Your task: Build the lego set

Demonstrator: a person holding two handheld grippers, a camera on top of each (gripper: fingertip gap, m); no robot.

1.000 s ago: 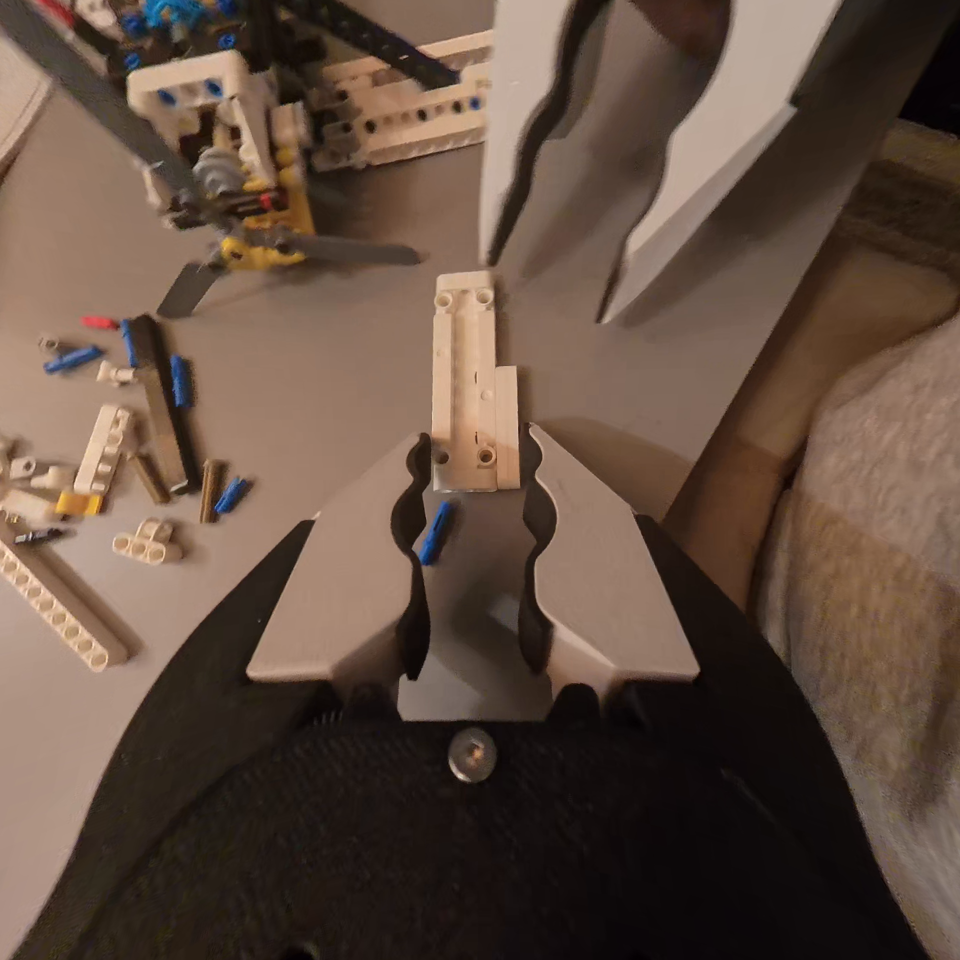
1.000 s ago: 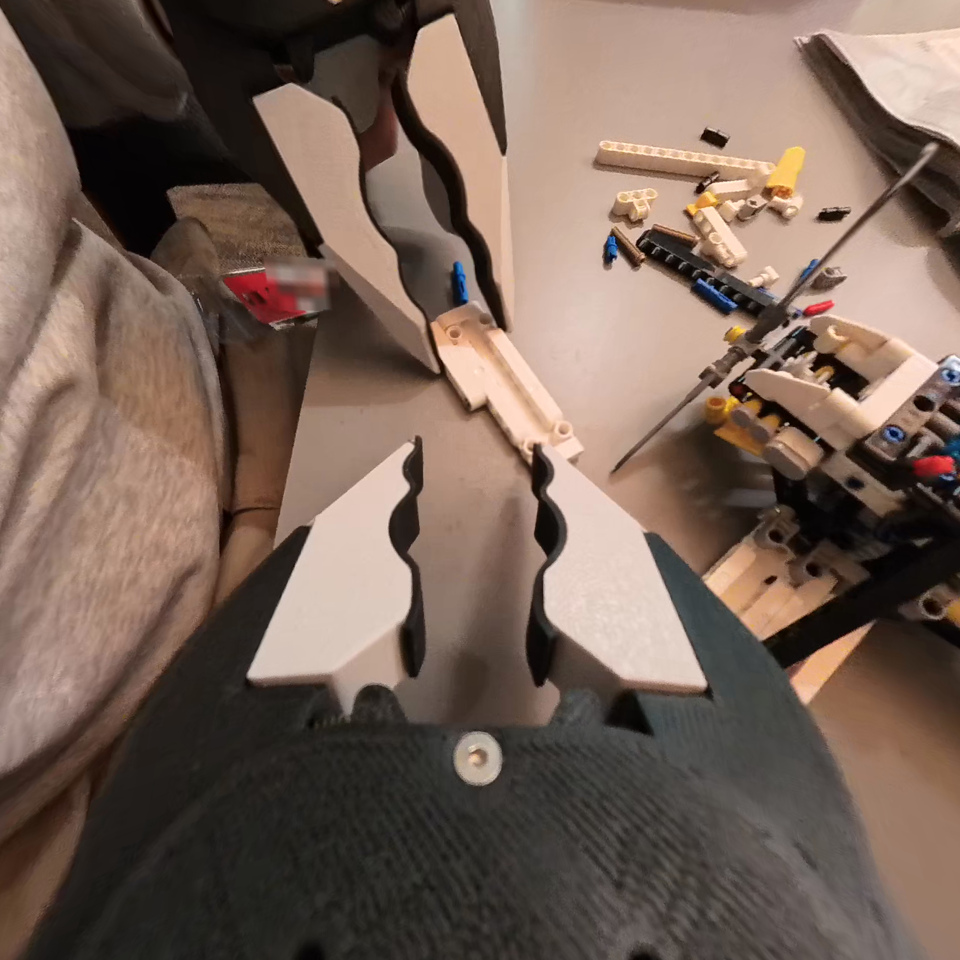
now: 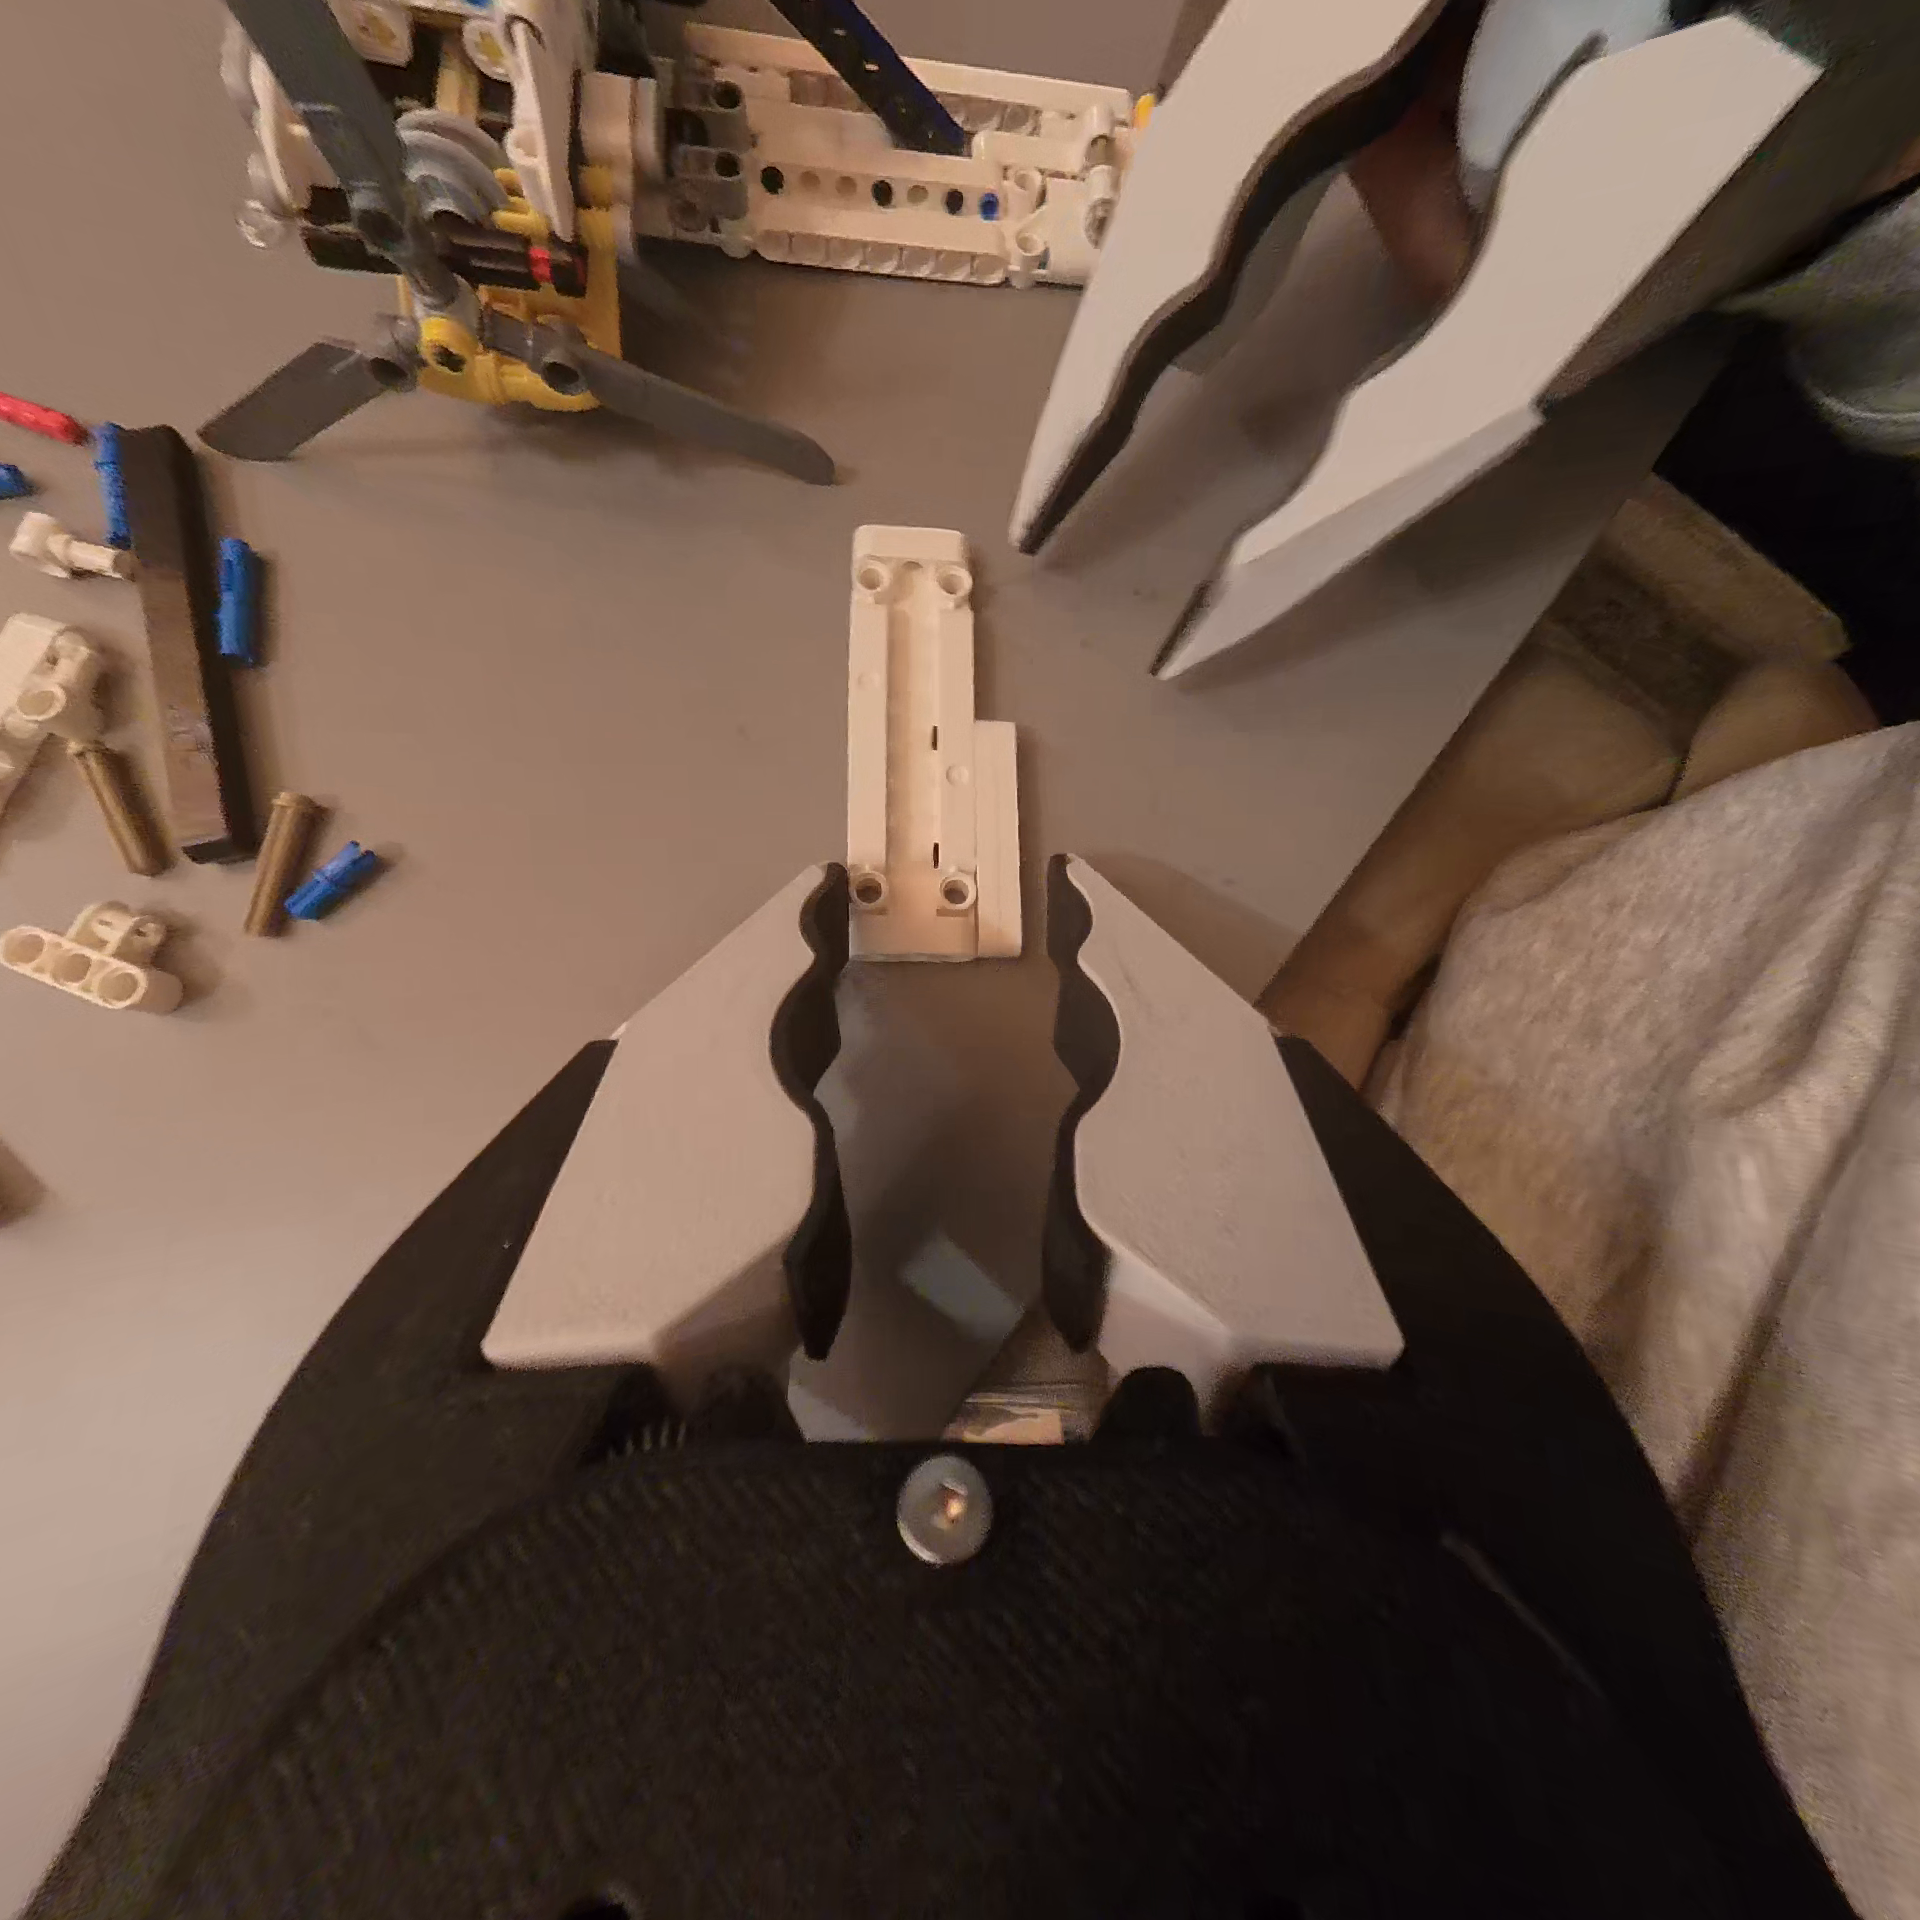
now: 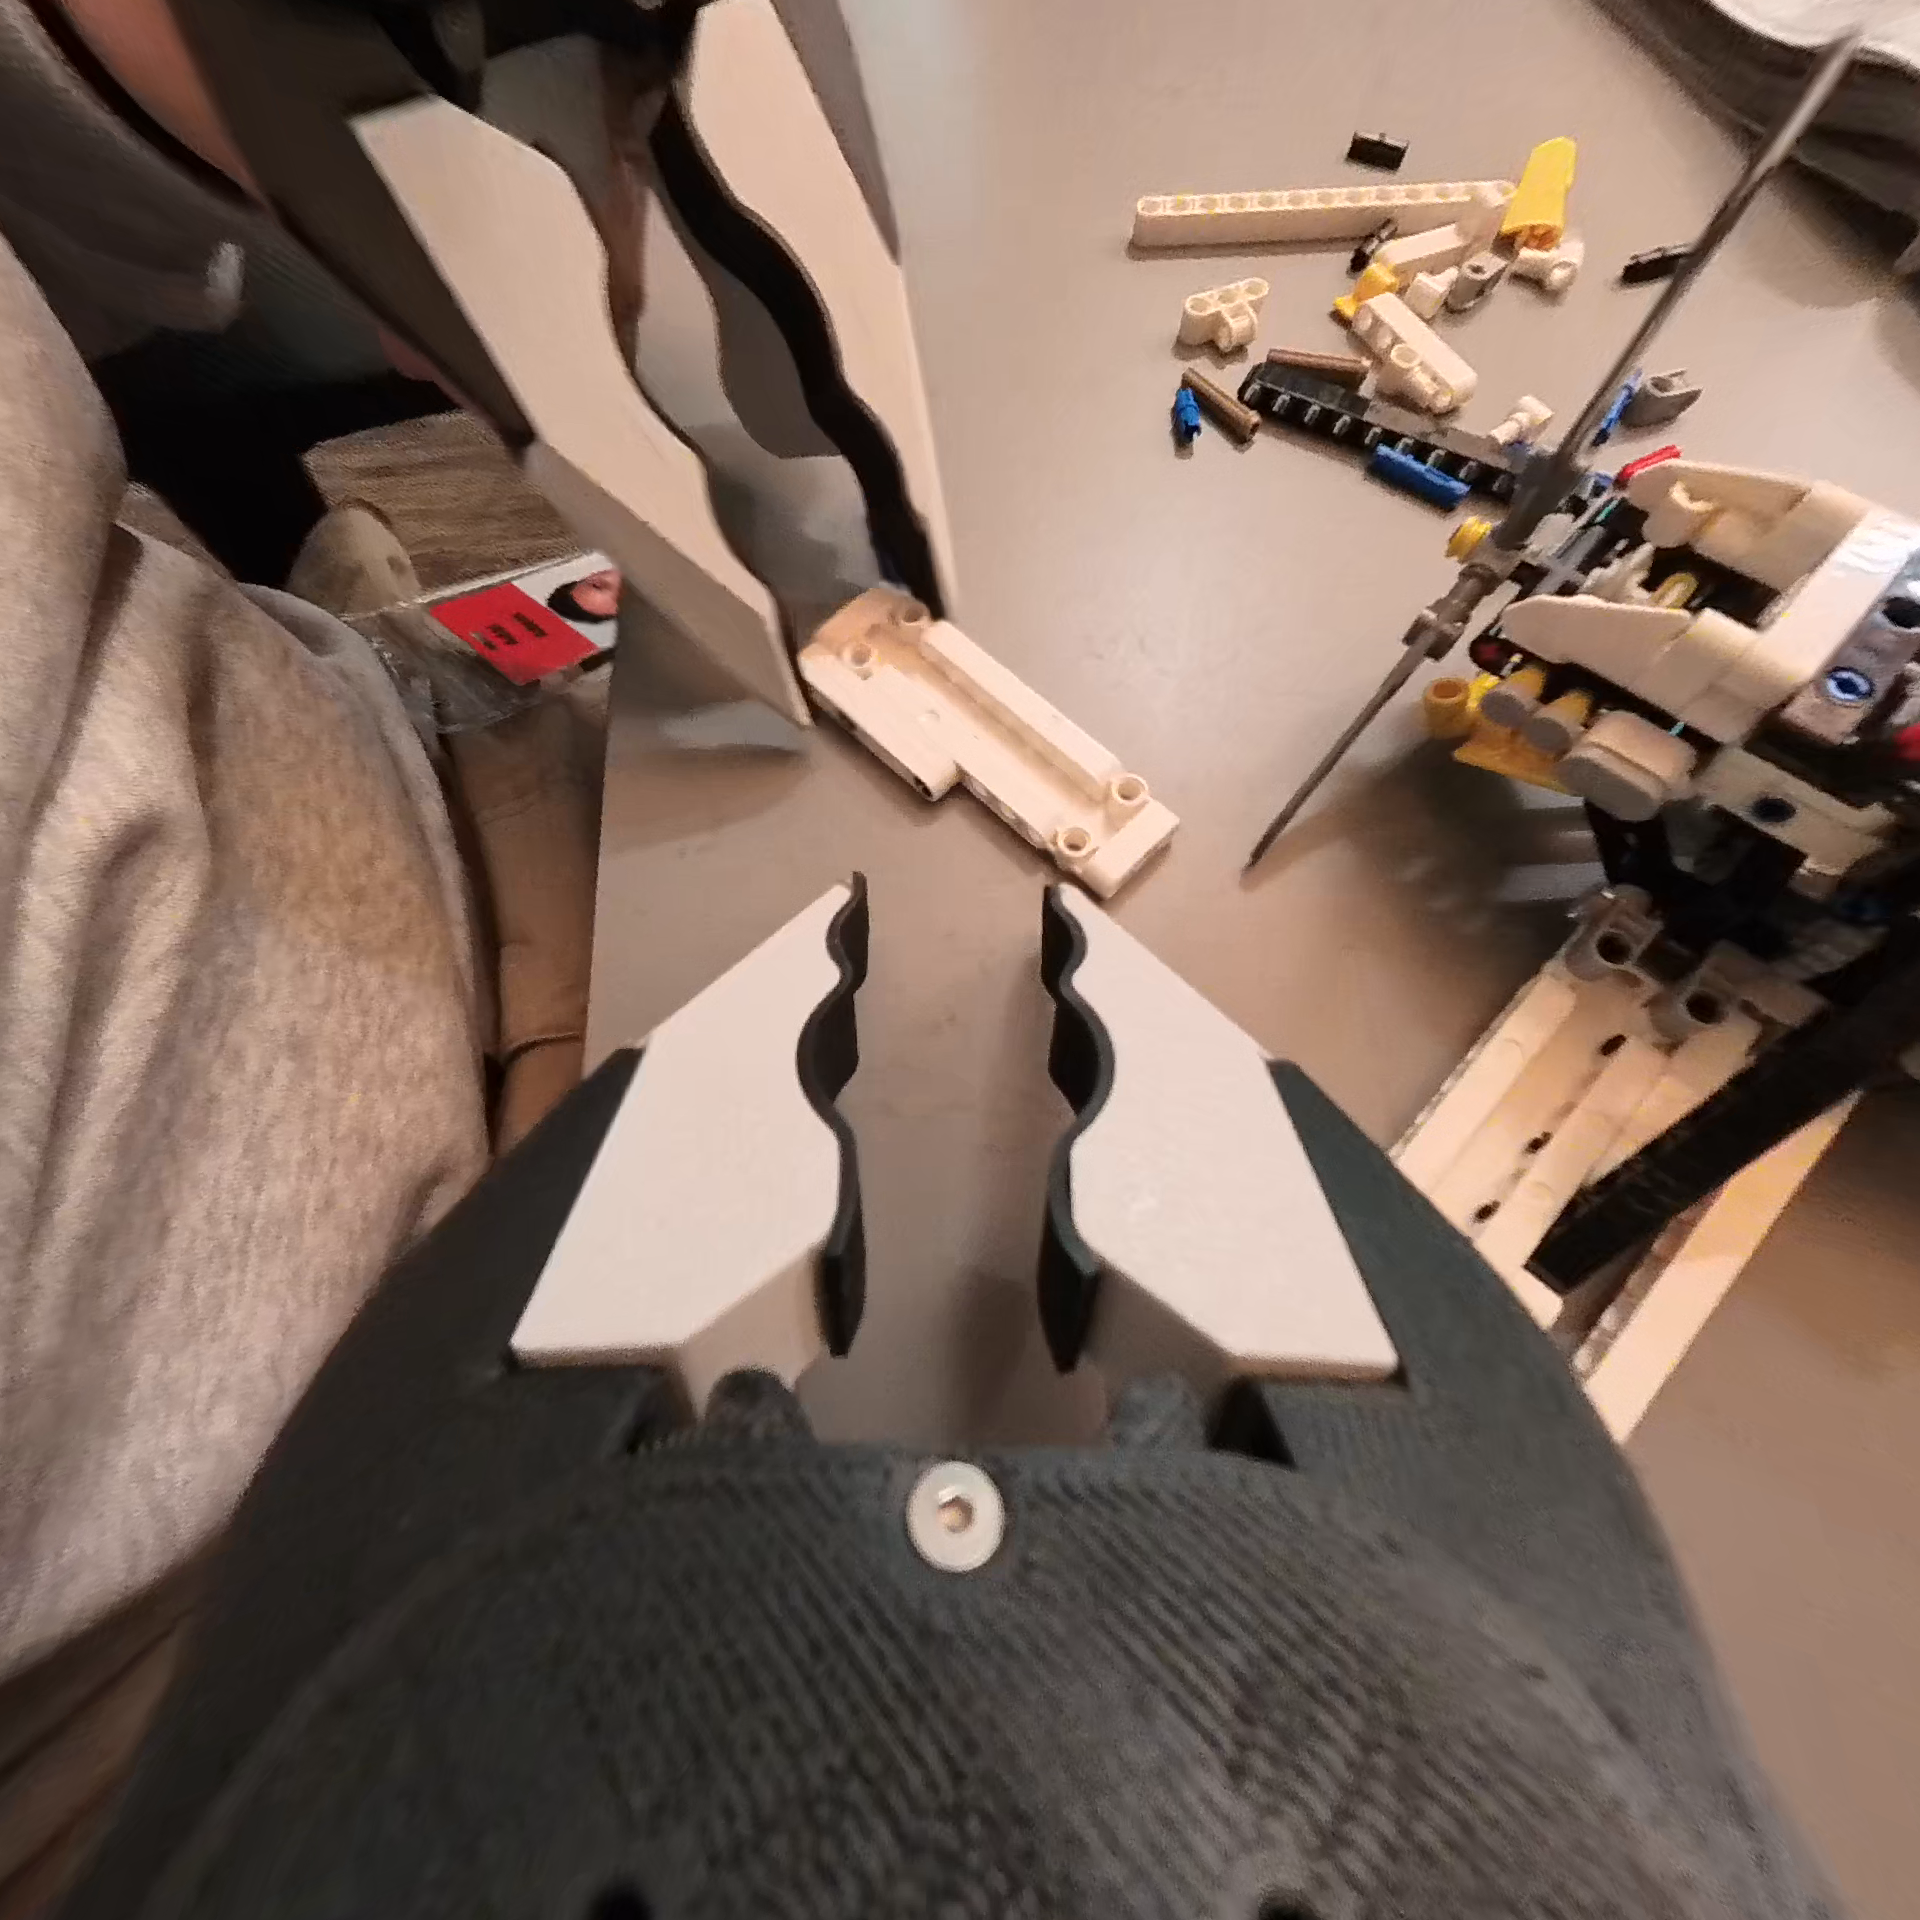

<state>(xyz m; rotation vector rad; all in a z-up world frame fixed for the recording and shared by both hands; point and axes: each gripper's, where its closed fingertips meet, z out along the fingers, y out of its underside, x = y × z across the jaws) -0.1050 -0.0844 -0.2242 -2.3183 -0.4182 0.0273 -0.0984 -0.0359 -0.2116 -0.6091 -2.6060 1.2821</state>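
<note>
On the grey counter [image 3: 623, 727], left of the white panel piece [image 3: 914, 748], loose pins and beams are scattered; the panel, lying flat just ahead of the open, empty left tongs [image 3: 940, 894], is judged light, rigid and slick, best pinched across its long edges. The right tongs [image 4: 951, 904] are likewise spread and empty. A red printed card [image 4: 520, 634] is seen off the counter's edge; no brand is made out on the parts.

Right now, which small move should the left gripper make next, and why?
Probably ease the left gripper slightly forward and shut on the long white plastic panel piece. Its near end already lies between the open fingers, flat on the grey table, and nothing holds it.
</note>
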